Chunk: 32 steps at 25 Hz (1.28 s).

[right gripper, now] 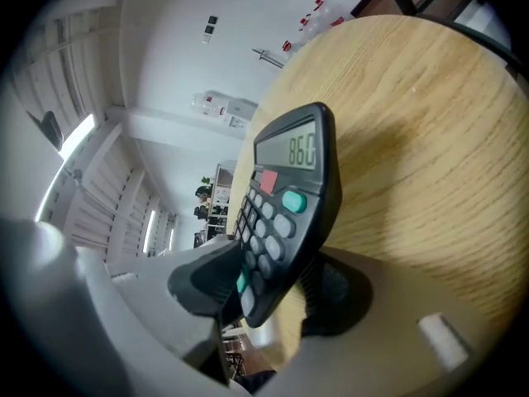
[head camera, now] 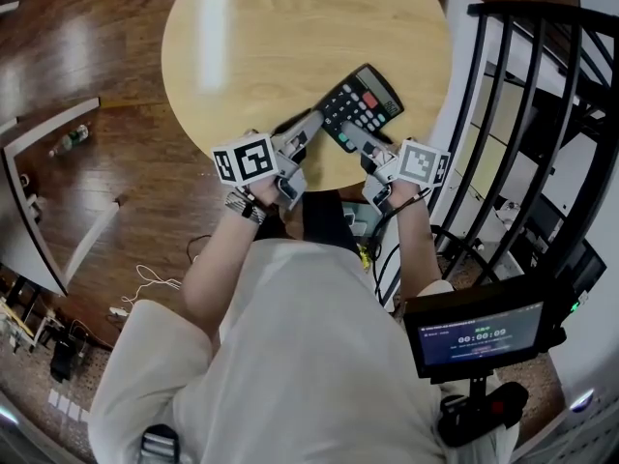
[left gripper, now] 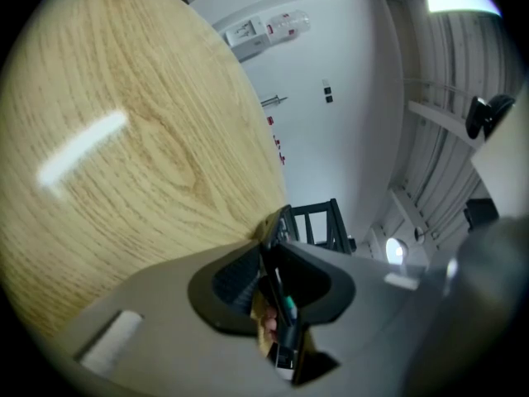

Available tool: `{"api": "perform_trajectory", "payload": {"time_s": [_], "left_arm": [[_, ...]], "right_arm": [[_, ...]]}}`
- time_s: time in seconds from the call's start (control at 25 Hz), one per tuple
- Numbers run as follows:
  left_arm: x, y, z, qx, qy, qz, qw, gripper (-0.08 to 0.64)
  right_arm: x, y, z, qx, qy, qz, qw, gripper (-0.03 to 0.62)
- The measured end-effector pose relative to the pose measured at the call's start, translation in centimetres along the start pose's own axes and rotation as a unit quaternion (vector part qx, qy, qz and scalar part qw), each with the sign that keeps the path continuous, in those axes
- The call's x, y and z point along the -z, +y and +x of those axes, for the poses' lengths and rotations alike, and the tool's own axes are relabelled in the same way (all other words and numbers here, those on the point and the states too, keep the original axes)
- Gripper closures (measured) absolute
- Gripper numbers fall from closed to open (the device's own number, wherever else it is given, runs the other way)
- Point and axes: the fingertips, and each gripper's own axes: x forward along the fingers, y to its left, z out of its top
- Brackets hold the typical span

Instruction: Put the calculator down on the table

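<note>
A black calculator [head camera: 363, 104] with a red key and a lit display lies near the front right edge of the round wooden table [head camera: 271, 37]. My left gripper [head camera: 311, 124] is at its near left corner. In the left gripper view the calculator [left gripper: 288, 309] shows edge-on, with my left gripper [left gripper: 269, 284] shut on it. My right gripper [head camera: 350, 135] is at the near right edge. In the right gripper view the calculator [right gripper: 289, 188] stands tilted over the table [right gripper: 430, 139], between the wide-open jaws of my right gripper [right gripper: 273, 292], and a gap shows at the lower pad.
A black metal railing [head camera: 522, 114] stands close to the table's right side. A small monitor [head camera: 479, 336] is at lower right. White furniture [head camera: 48, 191] and a bottle [head camera: 70, 141] are on the wood floor at left. The person's body fills the lower middle.
</note>
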Motion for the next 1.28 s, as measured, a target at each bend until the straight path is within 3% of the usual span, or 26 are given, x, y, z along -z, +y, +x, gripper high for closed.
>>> {"api": "perform_trajectory", "payload": {"time_s": [0.28,0.6,0.72,1.04,1.28], "left_arm": [[-0.3,-0.5,-0.1,-0.007,0.002,0.024,0.9997,0.483],[-1.2,-0.4,-0.7,-0.003,-0.004,0.015,0.9999,0.483],[-1.4,-0.6,-0.6,0.002,-0.007,0.013,0.9999,0.485],[-2.2,-1.1,-0.8,0.009,-0.017,0.01,0.9998,0.486],[-5.2,-1.2,-1.4,0.002,-0.055,0.026,0.9981,0.491]], "right_arm": [[-0.1,0.0,0.0,-0.007,-0.003,0.003,1.0,0.373],[-0.2,1.6,1.2,-0.039,-0.016,0.025,0.999,0.37],[-0.3,0.9,0.9,-0.018,-0.015,0.017,1.0,0.365],[-0.4,1.1,1.0,-0.02,-0.01,0.021,1.0,0.36],[0.3,1.9,2.1,-0.07,0.014,0.042,0.997,0.365]]}}
